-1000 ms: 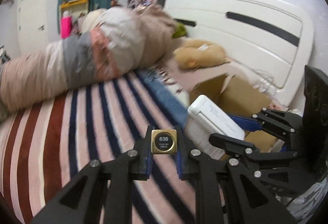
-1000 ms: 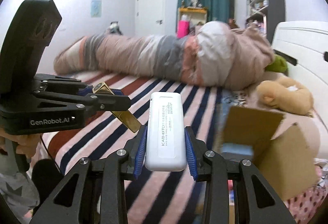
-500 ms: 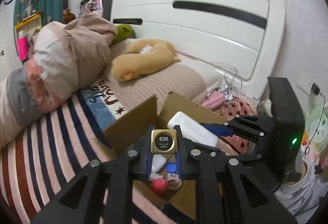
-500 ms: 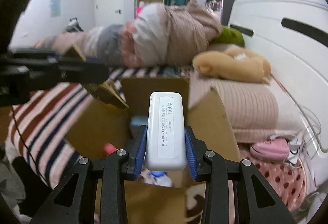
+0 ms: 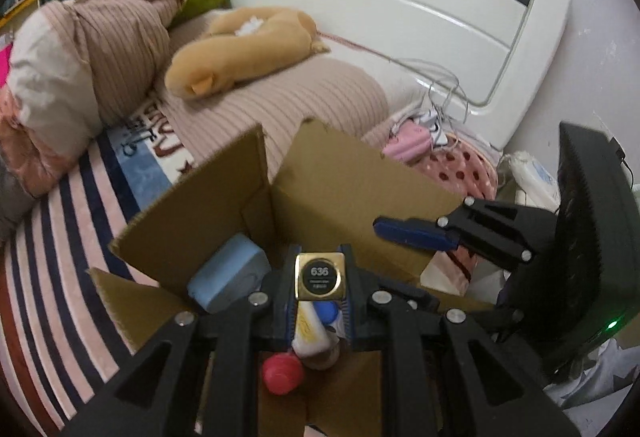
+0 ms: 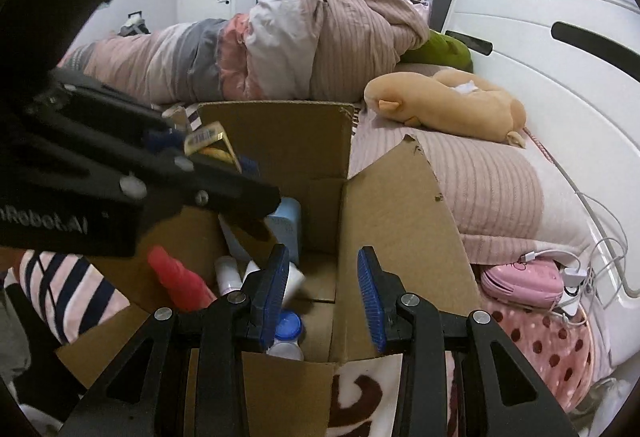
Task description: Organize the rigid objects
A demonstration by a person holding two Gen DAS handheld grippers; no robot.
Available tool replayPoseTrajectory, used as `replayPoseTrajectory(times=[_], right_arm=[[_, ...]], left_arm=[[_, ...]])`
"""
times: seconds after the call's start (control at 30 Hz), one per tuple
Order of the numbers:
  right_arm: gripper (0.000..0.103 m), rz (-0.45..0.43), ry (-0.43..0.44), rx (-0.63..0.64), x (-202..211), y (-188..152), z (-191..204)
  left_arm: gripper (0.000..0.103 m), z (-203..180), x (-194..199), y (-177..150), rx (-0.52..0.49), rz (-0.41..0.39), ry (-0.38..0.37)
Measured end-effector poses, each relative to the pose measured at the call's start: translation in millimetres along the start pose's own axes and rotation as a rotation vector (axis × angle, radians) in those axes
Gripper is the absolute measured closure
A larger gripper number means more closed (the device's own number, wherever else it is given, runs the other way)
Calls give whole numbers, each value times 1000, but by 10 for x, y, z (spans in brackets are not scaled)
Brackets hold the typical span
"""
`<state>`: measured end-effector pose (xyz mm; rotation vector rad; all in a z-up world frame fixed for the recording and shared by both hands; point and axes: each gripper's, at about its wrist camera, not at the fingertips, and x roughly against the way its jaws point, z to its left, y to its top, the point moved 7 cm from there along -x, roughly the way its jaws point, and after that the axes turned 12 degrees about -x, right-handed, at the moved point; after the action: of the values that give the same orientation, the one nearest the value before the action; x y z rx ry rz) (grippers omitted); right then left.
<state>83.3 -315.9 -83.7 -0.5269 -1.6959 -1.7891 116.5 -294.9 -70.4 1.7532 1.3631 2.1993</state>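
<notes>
My left gripper (image 5: 320, 277) is shut on a gold square case (image 5: 320, 277) marked 636 and holds it over the open cardboard box (image 5: 352, 181). The case also shows in the right wrist view (image 6: 206, 137). My right gripper (image 6: 324, 293) is open and empty above the box (image 6: 400, 221); it also shows in the left wrist view (image 5: 412, 233). The box holds a light blue block (image 5: 230, 277), a red object (image 5: 282, 373), bottles (image 6: 286, 333) and a white item (image 6: 296, 277) below the right jaws.
The box stands on a striped bed (image 5: 52, 257). A tan plush toy (image 6: 448, 105) and rolled bedding (image 6: 280, 49) lie behind it. A pink device (image 6: 524, 281) with cables sits by the white headboard (image 6: 560, 69).
The right gripper has opened and no longer holds the white rectangular case. Both grippers moved closer over the box. The left gripper still holds the gold case.
</notes>
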Motion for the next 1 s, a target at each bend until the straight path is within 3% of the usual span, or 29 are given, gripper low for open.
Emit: replayPoseTrajectory(times=[0.17,0.43,0.6,0.7,0.83,1.0], right_arm=[[72,2,3,-7,1,-6,-13],[72,9,0,-4,-2,-15,-2],[72,16,1,5,9,-21,32],[71,14,12,10,42,-10,61],[70,3,80,12,133,57,162],[51,-39,191,72,310,179,392]], left_arm=[[88,29,-165,-91,9,55,0],[88,73,-147,-119,20,52,7],[83,125,-12,-140,38,21,9],[75,158,156,-151,58,-20,26],[47,231,465,-219,94,-92,80],[23,360,933,-371,142,-182,206]])
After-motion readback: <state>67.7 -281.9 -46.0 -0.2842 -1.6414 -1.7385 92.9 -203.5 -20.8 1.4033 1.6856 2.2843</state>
